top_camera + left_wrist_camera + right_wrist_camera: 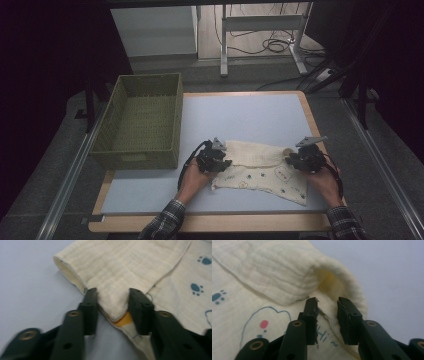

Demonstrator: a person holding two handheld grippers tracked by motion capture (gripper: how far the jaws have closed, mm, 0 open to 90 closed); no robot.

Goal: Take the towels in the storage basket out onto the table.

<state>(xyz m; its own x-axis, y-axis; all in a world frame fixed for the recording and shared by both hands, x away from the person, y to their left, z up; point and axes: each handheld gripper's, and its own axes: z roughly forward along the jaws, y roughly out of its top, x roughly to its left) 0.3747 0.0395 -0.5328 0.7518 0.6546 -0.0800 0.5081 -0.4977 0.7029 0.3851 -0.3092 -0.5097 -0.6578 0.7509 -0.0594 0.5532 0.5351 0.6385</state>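
Observation:
A cream cloth (265, 175) printed with paw marks and small drawings lies on the blue-grey table top (240, 112), its far edge folded toward me in a plain band. My left gripper (226, 161) is at the cloth's left end. In the left gripper view the folded corner of the cloth (120, 265) sits pinched between the jaws of my left gripper (113, 302). My right gripper (291, 160) is at the right end of the fold. There the hem of the cloth (269, 272) runs between the jaws of my right gripper (327, 308), beside the rounded loop of the fold.
A green woven basket (135, 160) stands on the left of the table, with nothing in it that I can see. Beyond the table are desk legs and loose cables (270, 45) on the floor. The table's wooden edge (210, 222) runs along the front.

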